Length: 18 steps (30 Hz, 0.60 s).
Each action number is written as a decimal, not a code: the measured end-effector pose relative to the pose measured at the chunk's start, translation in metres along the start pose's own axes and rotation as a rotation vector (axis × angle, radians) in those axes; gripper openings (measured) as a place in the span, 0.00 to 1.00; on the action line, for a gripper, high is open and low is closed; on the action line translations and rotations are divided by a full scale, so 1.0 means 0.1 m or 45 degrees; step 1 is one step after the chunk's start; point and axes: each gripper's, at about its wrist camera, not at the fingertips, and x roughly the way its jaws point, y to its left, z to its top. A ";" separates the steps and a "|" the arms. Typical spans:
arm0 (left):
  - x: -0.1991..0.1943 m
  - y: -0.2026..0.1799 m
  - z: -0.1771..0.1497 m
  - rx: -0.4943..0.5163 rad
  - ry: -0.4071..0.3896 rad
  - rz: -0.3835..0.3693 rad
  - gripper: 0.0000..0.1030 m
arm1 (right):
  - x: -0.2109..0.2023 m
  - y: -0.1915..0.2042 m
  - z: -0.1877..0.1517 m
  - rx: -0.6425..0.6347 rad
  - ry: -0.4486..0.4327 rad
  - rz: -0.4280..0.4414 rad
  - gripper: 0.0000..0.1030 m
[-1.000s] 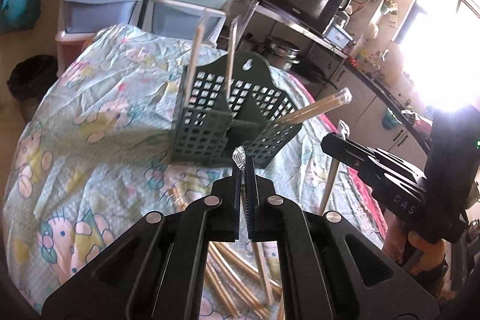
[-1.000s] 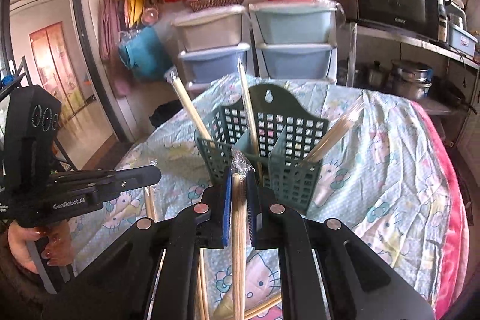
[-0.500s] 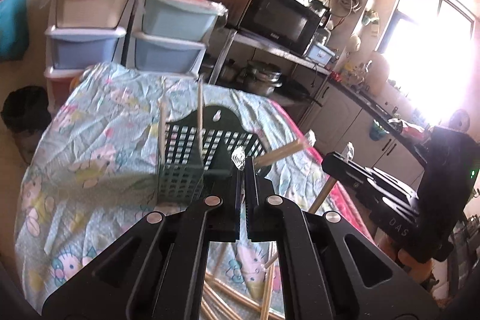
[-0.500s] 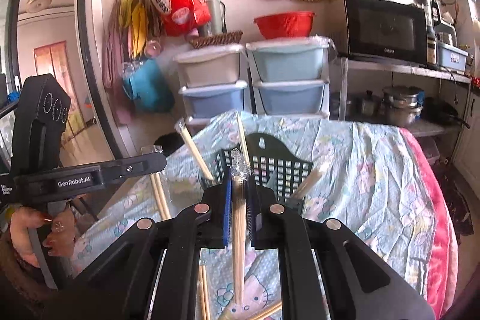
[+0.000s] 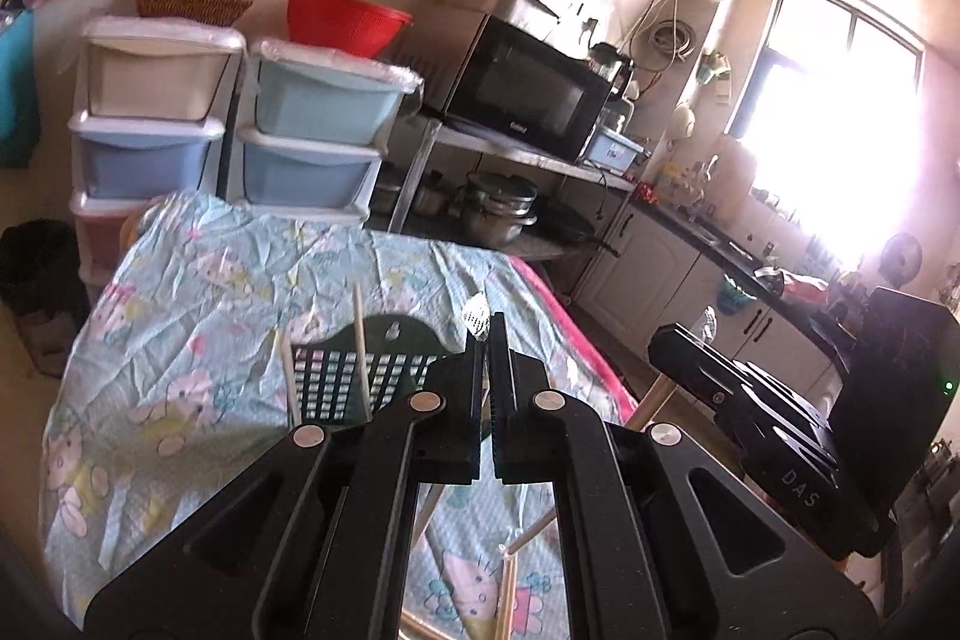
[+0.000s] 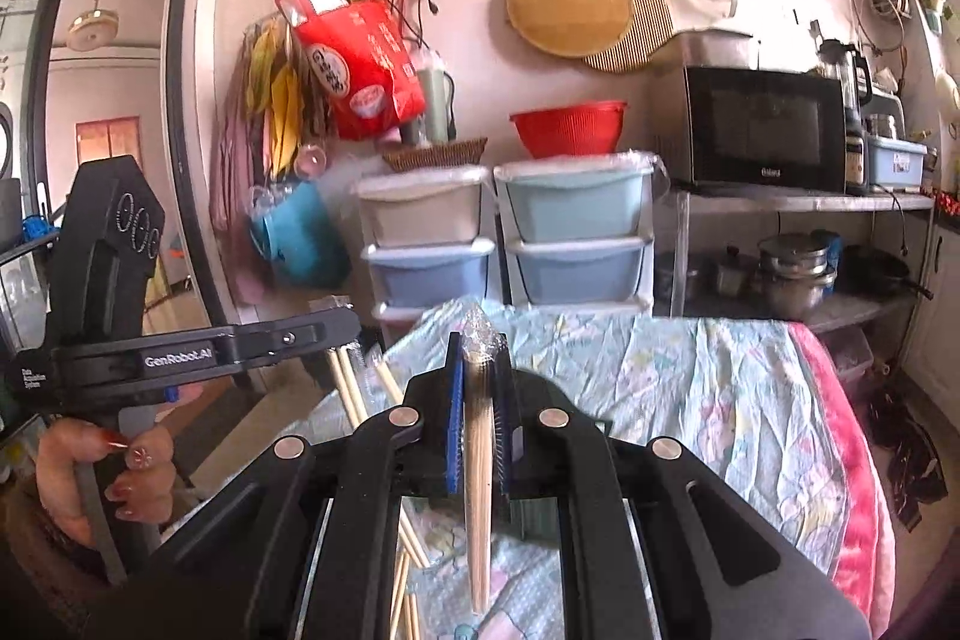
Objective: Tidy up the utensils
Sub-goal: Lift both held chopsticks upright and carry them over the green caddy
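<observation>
My left gripper (image 5: 485,337) is shut on a plastic-wrapped pair of chopsticks (image 5: 474,321), whose wrapper tip pokes above the pads. Behind its fingers the dark green slotted utensil holder (image 5: 372,370) stands on the table with two chopsticks (image 5: 360,340) upright in it. My right gripper (image 6: 478,347) is shut on another wrapped pair of chopsticks (image 6: 478,436) that hangs down between the blue pads. Each gripper shows in the other's view: the right gripper (image 5: 678,340) and the left gripper (image 6: 345,322) are both lifted above the table. The holder is almost hidden in the right wrist view.
A light blue cartoon tablecloth (image 5: 180,316) covers the round table, with loose chopsticks (image 5: 510,580) near the front edge. Beyond it stand plastic drawers (image 5: 312,130), a red colander (image 5: 345,19), a microwave (image 5: 528,88) and pots (image 5: 498,208). A person's hand (image 6: 120,472) grips the left handle.
Both grippers have risen with their chopsticks still held. The holder and table have sunk lower in both views, and the holder is now partly hidden behind the fingers.
</observation>
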 end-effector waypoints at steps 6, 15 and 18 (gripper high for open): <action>-0.02 -0.10 0.20 0.033 -0.051 0.010 0.01 | 0.00 0.03 0.22 -0.034 -0.074 0.000 0.08; -0.01 -0.13 0.54 0.020 -0.146 0.016 0.01 | 0.14 -0.02 0.48 -0.046 -0.130 -0.029 0.08; 0.02 -0.11 0.64 0.018 -0.168 0.031 0.01 | 0.21 -0.06 0.55 -0.044 -0.145 -0.043 0.08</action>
